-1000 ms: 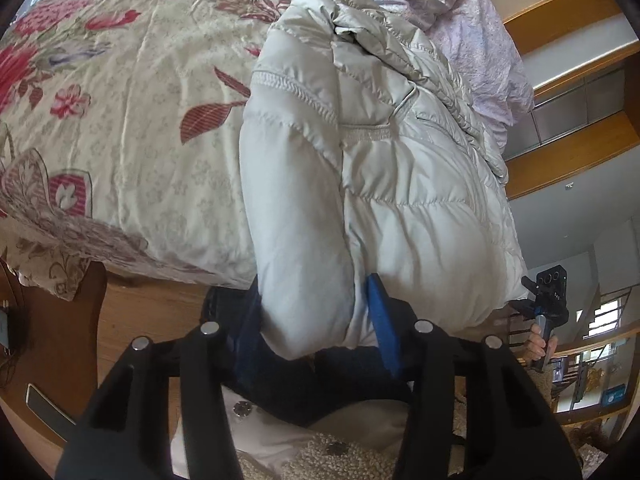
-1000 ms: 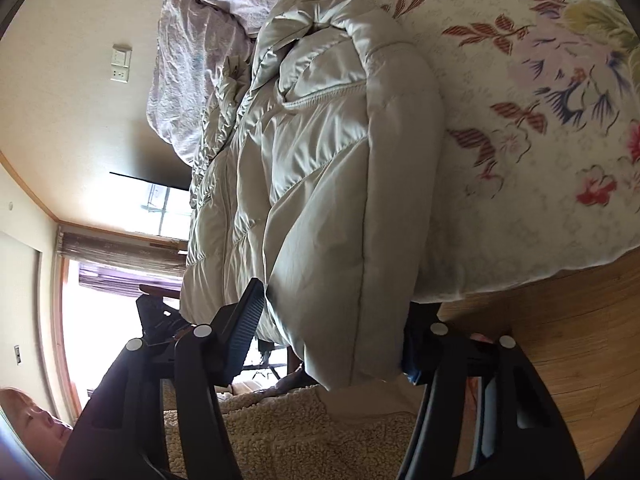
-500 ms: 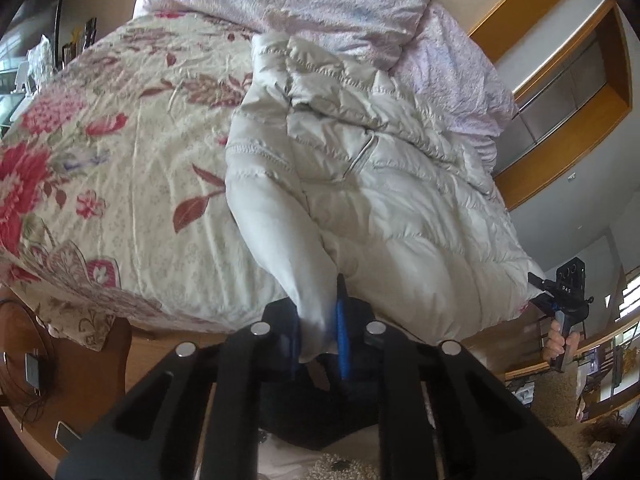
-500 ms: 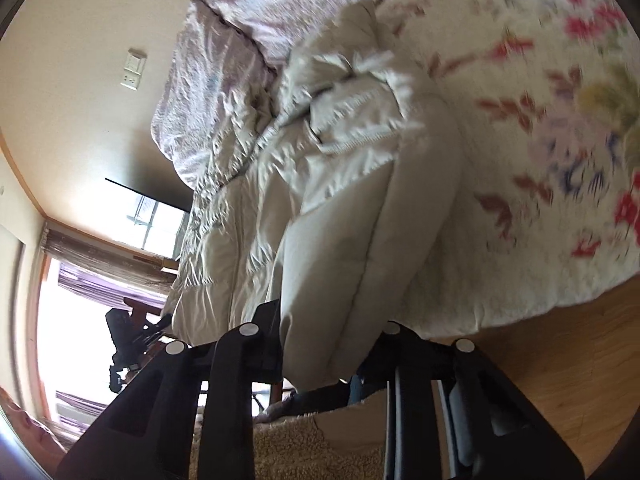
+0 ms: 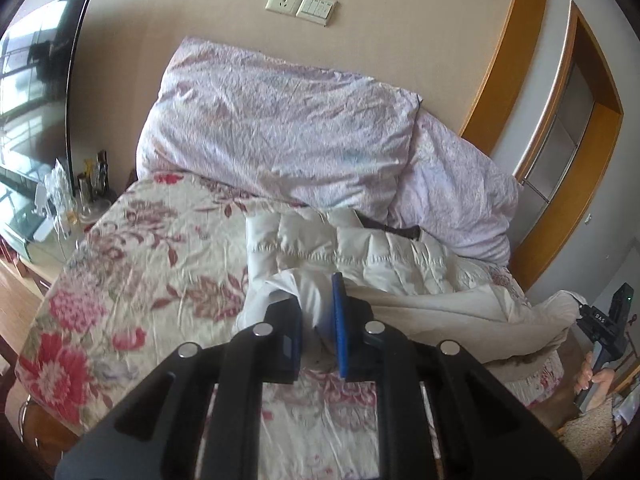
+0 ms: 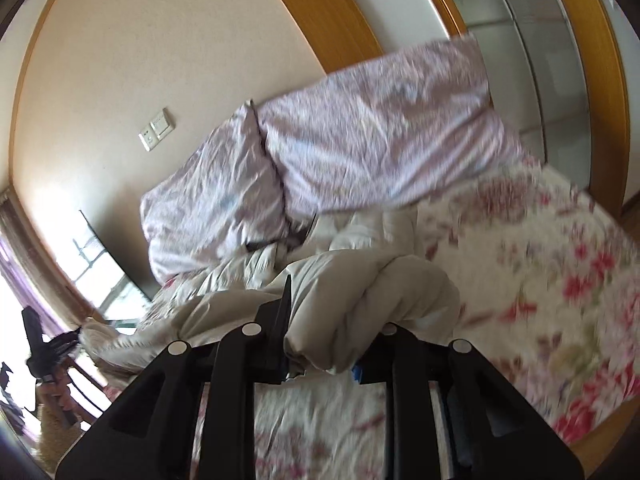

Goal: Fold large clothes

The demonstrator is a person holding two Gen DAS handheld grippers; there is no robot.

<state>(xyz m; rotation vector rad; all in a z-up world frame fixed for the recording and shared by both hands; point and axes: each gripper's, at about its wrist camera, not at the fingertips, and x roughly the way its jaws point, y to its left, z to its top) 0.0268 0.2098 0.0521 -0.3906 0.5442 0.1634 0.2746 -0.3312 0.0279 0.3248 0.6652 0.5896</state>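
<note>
Left tongs (image 5: 318, 320) and right tongs (image 6: 320, 332) each pinch the white puffer jacket (image 5: 400, 256), narrowly parted.

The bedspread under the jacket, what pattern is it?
The bedspread is cream with red and pink flowers, clearest in the left wrist view.

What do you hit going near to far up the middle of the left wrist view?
Left gripper shut on the white puffer jacket → floral bedspread around it → lilac pillow → beige wall with the socket and switch plates.
</note>
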